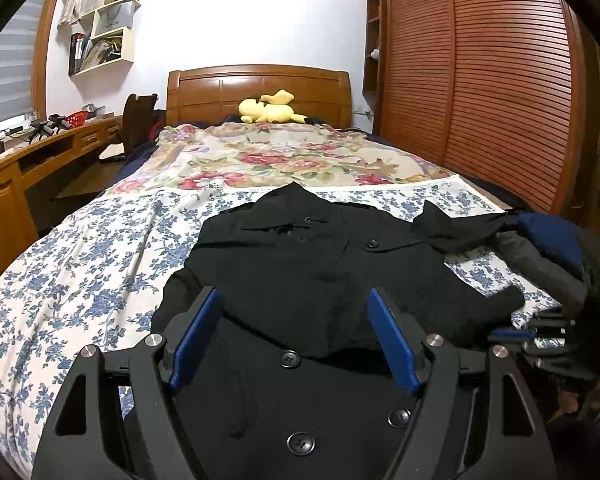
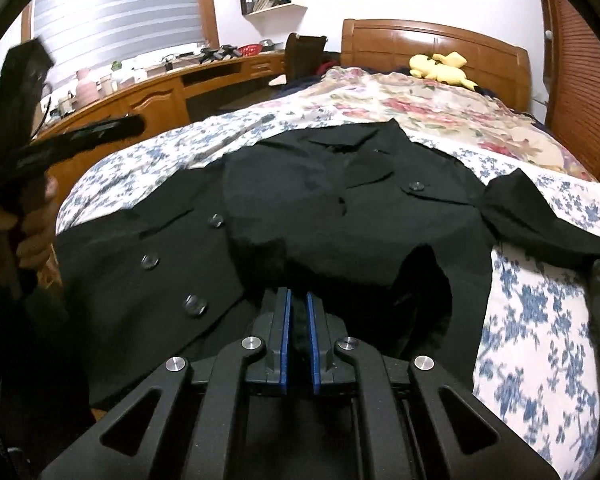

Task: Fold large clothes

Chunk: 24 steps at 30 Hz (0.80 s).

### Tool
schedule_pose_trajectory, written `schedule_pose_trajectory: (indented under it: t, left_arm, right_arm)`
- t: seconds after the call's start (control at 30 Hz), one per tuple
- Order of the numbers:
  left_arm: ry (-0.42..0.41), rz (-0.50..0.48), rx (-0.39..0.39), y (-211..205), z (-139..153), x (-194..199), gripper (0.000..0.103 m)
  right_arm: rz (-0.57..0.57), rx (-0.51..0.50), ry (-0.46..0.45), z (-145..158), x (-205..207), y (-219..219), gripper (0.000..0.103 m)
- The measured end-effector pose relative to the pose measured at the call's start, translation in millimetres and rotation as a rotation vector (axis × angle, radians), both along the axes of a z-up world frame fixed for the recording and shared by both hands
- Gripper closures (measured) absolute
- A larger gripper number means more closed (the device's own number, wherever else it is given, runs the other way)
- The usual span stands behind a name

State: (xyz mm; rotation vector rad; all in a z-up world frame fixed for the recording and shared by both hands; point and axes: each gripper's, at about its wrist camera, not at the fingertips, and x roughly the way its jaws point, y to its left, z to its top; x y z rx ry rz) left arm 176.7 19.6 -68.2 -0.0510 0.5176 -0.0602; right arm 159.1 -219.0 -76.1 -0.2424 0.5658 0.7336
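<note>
A large black buttoned coat (image 1: 300,248) lies front-up on the bed, collar toward the headboard. One sleeve (image 2: 540,216) stretches out to the right. My left gripper (image 1: 294,300) hovers open over the coat's lower front, its blue pads (image 1: 196,336) wide apart with nothing between them. My right gripper (image 2: 298,296) is shut on a fold of the coat (image 2: 340,208) at its near right edge, with dark cloth pinched between the blue pads. In the left wrist view the right gripper (image 1: 516,334) shows at the coat's right edge. A person's hand (image 2: 32,240) holds the left tool.
The bed has a blue-flowered sheet (image 1: 80,264) and a red-flowered blanket (image 1: 280,156). A yellow plush toy (image 1: 268,110) lies by the wooden headboard. Dark folded clothes (image 1: 540,252) are piled at the bed's right side. A wooden desk (image 2: 152,96) runs along the left and a slatted wardrobe (image 1: 480,92) along the right.
</note>
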Motion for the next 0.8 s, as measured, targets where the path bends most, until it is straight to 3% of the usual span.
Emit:
schedule_pose_trajectory:
  t: [0.3, 0.47, 0.7, 0.73, 0.8]
  left_arm:
    - [-0.009, -0.014, -0.007, -12.2, 3.6, 3.7, 0.026]
    - [-0.003, -0.023, 0.007, -21.4, 1.4, 7.6, 0.026]
    - [0.001, -0.025, 0.011, -24.9, 0.1, 9.5, 0.026]
    - [0.001, -0.025, 0.012, -25.2, 0.0, 9.4, 0.026]
    - [0.003, -0.025, 0.015, -25.5, -0.3, 9.8, 0.026]
  right_arm:
    - [0.013, -0.052, 0.018, -14.4, -16.9, 0.0, 0.097]
    - [0.028, -0.036, 0.004, -1.4, -26.6, -3.2, 0.097]
    - [-0.01, 0.036, -0.086, 32.6, -29.5, -28.2, 0.096]
    - [-0.024, 0.041, -0.106, 36.4, -28.0, -32.1, 0.095]
    - [-0.056, 0.052, -0.128, 38.4, -26.3, -40.9, 0.084]
